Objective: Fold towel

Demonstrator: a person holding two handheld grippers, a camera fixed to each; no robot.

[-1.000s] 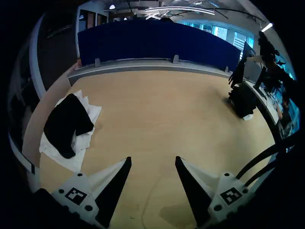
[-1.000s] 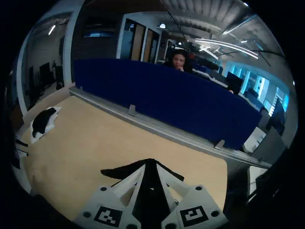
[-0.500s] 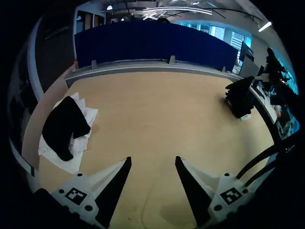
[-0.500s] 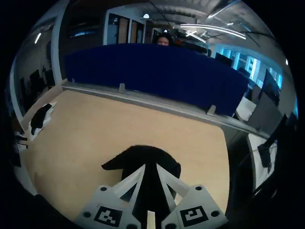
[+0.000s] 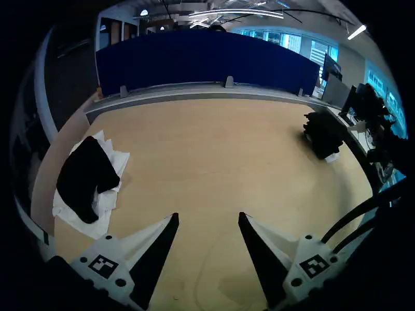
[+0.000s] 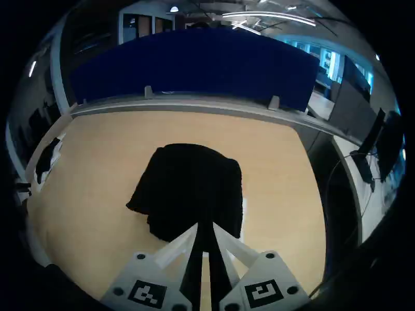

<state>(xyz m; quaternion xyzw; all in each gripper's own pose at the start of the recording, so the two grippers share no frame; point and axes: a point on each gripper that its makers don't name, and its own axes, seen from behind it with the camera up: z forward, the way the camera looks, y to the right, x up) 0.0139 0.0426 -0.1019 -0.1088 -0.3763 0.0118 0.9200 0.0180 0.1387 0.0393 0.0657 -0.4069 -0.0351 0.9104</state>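
A black towel lies spread on the wooden table, and the tips of my right gripper sit at its near edge. The fingers stand close together, pinching that edge. In the left gripper view the same dark towel shows as a heap at the table's far right. My left gripper hovers open over bare wood with nothing between its fingers. At the left side another black towel is draped over a pile of white towels.
A blue divider panel with a grey rail runs along the table's far edge. The left pile also shows small, as dark cloth on white, at the table's left rim. Cables cross the lower right. Office desks and monitors stand past the right edge.
The right gripper has tipped downward and the black towel, which hung from it, now lies spread flat on the table. The left gripper has barely shifted and stays open.
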